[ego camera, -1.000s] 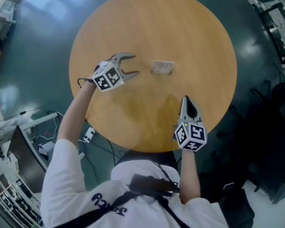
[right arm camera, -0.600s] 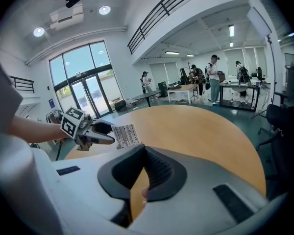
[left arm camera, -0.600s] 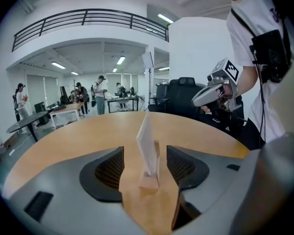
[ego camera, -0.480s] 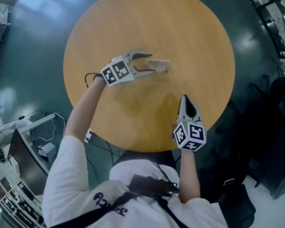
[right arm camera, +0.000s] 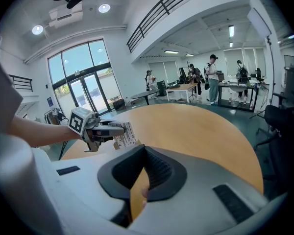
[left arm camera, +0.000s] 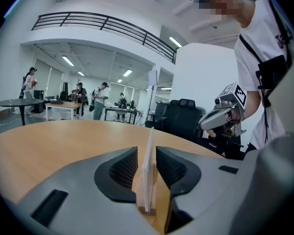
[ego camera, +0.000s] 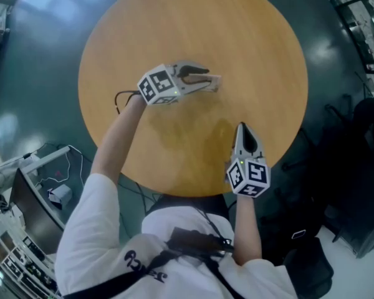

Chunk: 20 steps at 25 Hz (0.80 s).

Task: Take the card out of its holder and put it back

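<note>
Nearest the body, the right forearm is tucked in. The grey right gripper (ego camera: 241, 128) points forward over the near edge of the round wooden table (ego camera: 249, 36), its jaws pressed together on nothing. Farther out, the left arm stretches across the table. The jaws of the left gripper (ego camera: 208, 78) have just been closing and pinch the upright white printed card (left arm camera: 149, 165), which stands in its small holder (left arm camera: 146, 210) mid-table.
</note>
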Motion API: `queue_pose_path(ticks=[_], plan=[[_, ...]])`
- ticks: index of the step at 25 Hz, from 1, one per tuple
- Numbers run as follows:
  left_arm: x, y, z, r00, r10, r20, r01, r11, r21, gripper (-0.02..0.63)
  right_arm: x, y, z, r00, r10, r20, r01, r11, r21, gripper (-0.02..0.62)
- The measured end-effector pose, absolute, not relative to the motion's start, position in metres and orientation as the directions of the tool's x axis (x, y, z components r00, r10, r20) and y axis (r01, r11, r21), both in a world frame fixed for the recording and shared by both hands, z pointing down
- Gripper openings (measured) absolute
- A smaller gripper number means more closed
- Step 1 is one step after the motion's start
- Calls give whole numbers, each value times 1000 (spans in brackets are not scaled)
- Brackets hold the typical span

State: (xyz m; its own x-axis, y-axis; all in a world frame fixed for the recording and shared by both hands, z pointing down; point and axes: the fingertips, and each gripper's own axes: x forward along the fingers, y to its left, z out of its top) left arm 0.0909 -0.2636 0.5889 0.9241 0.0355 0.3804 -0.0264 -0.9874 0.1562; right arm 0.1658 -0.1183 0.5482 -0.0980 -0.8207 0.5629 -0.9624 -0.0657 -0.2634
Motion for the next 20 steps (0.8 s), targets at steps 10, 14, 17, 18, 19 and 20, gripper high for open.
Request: queue_pose_path(ticks=[10, 14, 17, 18, 19, 20], plan=[[107, -253, 593, 928, 80, 363, 14, -983, 182, 28, 168, -113, 552, -105, -817, 567, -961, -64, -269, 17], [105, -252, 591, 923, 93, 374, 34, -987, 159, 26, 163, -115, 549, -115, -823, 556, -960, -51, -275, 17], [105, -253, 585, 923, 96, 372, 45, -989, 143, 26, 160, -114, 547, -119, -827, 549, -961, -44, -275, 17], [105, -255, 581, 923, 97, 372, 48, -989, 137, 26, 159, -114, 546, -119, -829, 546, -961, -42, -274, 17], [105, -256, 578, 923, 96, 373, 51, -990, 129, 26, 158, -115, 544, -119, -832, 542, -961, -40, -273, 17], [105, -257, 574, 922, 96, 375, 54, -991, 121, 26, 158, -115, 542, -119, -835, 537, -961, -39, -273, 17]])
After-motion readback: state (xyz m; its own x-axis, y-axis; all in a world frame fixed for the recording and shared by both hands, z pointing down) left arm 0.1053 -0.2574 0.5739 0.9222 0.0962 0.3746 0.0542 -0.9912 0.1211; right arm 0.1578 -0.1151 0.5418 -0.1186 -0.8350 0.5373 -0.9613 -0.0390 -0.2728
